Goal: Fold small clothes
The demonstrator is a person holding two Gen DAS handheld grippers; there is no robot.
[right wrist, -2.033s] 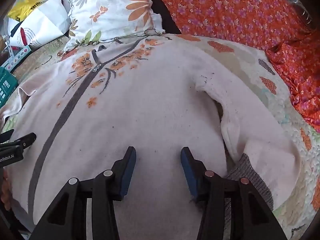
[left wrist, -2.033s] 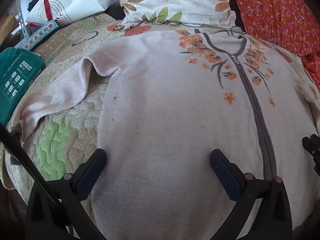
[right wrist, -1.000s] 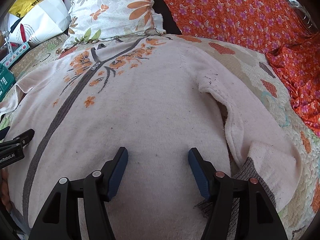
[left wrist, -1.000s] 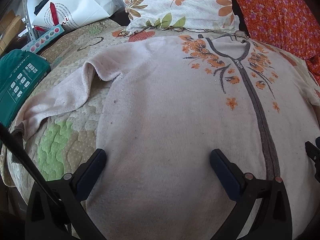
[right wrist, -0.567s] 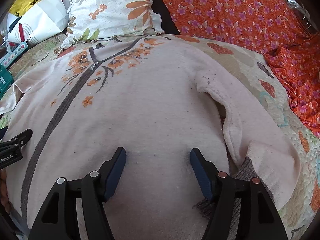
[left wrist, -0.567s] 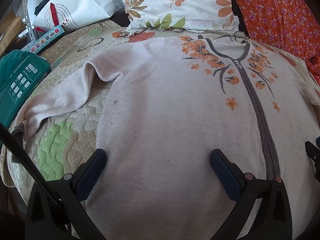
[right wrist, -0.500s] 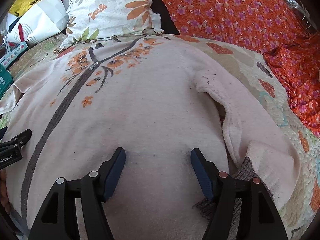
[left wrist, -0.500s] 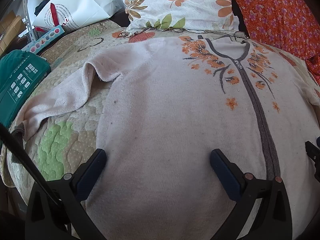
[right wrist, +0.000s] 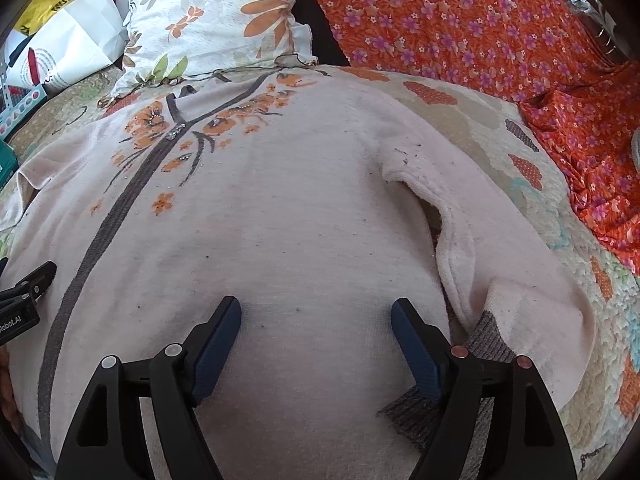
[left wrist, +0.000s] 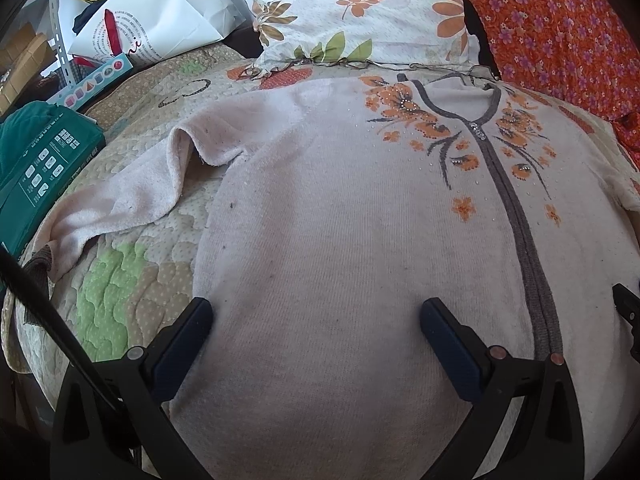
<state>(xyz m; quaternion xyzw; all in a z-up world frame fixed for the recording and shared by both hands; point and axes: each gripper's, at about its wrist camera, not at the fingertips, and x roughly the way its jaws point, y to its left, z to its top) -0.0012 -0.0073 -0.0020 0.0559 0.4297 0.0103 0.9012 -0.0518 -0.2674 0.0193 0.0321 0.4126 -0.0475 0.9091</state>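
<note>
A pale pink zip cardigan (left wrist: pixel 340 220) with orange flowers and a grey zipper band lies flat, front up, on a quilted bed; it also shows in the right wrist view (right wrist: pixel 280 220). Its left sleeve (left wrist: pixel 120 200) trails down to the left. Its right sleeve (right wrist: pixel 500 248) lies folded down beside the body, grey cuff near my right finger. My left gripper (left wrist: pixel 316 320) is open and empty over the lower left body. My right gripper (right wrist: pixel 316 316) is open and empty over the lower right body.
A floral pillow (left wrist: pixel 360 12) lies beyond the collar. An orange flowered cloth (right wrist: pixel 500 32) covers the right side. A green box (left wrist: pixel 40 160) and a white paper bag (left wrist: pixel 152 20) sit at the left. The quilt (left wrist: pixel 132 280) shows beside the cardigan.
My right gripper's jaws have opened wider. Both grippers have shifted slightly over the lower body of the cardigan. The cardigan lies as before.
</note>
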